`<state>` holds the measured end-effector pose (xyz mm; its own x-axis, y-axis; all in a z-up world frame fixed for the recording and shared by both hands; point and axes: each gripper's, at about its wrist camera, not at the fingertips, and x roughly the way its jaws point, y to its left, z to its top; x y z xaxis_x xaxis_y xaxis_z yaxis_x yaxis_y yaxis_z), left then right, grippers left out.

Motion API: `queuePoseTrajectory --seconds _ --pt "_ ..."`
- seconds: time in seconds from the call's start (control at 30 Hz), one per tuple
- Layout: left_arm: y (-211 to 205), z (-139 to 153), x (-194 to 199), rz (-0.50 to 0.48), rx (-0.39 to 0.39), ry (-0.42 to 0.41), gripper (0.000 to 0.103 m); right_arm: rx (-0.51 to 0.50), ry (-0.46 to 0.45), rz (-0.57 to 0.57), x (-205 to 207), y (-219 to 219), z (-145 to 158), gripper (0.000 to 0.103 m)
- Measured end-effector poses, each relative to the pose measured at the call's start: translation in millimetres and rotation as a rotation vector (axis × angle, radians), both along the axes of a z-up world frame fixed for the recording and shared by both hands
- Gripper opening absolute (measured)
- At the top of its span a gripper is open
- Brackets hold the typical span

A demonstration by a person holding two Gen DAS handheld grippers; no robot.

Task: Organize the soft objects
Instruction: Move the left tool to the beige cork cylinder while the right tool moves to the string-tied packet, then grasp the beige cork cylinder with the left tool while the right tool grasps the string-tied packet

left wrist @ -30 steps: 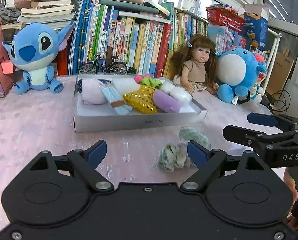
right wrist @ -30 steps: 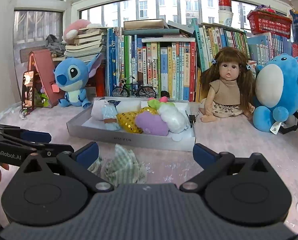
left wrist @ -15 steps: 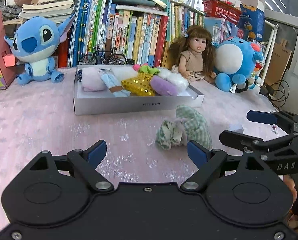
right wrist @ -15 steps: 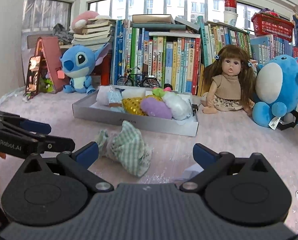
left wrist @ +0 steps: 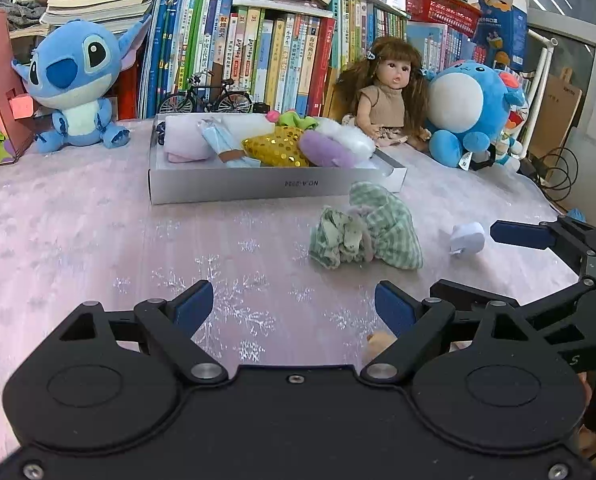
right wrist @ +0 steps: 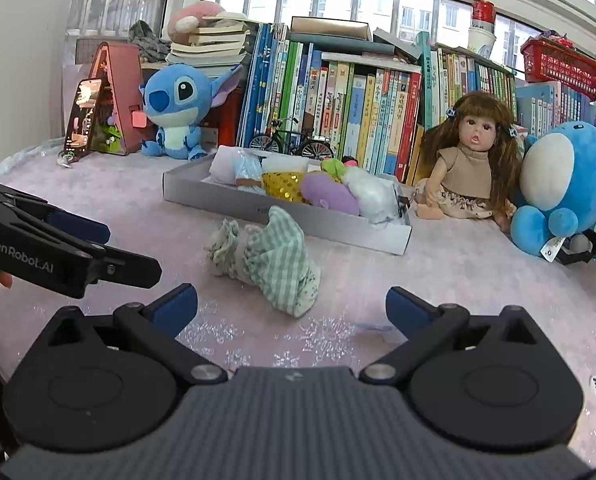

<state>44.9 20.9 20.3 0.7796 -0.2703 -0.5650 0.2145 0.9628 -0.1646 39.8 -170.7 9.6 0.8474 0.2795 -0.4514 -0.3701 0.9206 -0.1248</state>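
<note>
Both grippers have dropped lower and closer to the table than a second ago. From the left: the left gripper (left wrist: 293,306) stands spread and empty. Ahead of it the green checked cloth bundle (left wrist: 364,232) lies on the pink cloth (left wrist: 97,240), just in front of the grey tray (left wrist: 273,188) of soft things. The right gripper (right wrist: 291,306) is spread too. A small white piece (left wrist: 466,237), perhaps foam, sits beside it. Best to pinch the bundle at its gathered middle, then lift it clear of the rim.
</note>
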Motion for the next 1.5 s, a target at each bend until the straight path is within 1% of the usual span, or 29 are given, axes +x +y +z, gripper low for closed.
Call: queuePoseTrajectory --seconds 0.2,0.37,0.5,0.73,0.87,0.97,1.1,1.13,1.2,1.33,1.5 --pt "0 -3 -10 -0.02 0.01 -0.001 0.087 0.021 0.03 -0.019 -9 -6 -7 0.103" --pt "1 -5 -21 -0.039 0.0 0.007 0.087 0.006 0.046 -0.031 -17 -8 -14 0.103" --pt "-3 -6 -31 -0.083 0.012 -0.007 0.087 0.008 0.074 -0.013 -23 -6 -19 0.103" --pt "-14 -11 -39 -0.167 0.058 -0.025 0.086 0.018 0.085 -0.02 -31 -4 -25 0.091" --pt "-19 -13 -37 -0.188 0.065 -0.017 0.075 0.01 0.079 -0.017 -35 -4 -25 0.083" --pt "-20 -15 -34 -0.207 0.053 0.005 0.071 -0.003 0.069 -0.021 -37 -4 -24 0.079" --pt "-22 -16 -33 -0.227 0.053 0.007 0.063 0.008 0.068 -0.03 -38 -5 -24 0.077" --pt "-23 -16 -34 -0.231 0.057 0.004 0.062 0.013 0.065 -0.033 -38 -6 -24 0.074" --pt "-25 -16 -34 -0.239 0.064 -0.002 0.057 0.011 0.057 -0.041 -39 -6 -25 0.072" --pt "-30 -17 -36 -0.255 0.097 -0.021 0.054 0.014 0.047 -0.045 -40 -6 -24 0.069" --pt "-34 -18 -39 -0.282 0.135 -0.041 0.046 0.017 0.055 -0.053 -41 -7 -24 0.061"
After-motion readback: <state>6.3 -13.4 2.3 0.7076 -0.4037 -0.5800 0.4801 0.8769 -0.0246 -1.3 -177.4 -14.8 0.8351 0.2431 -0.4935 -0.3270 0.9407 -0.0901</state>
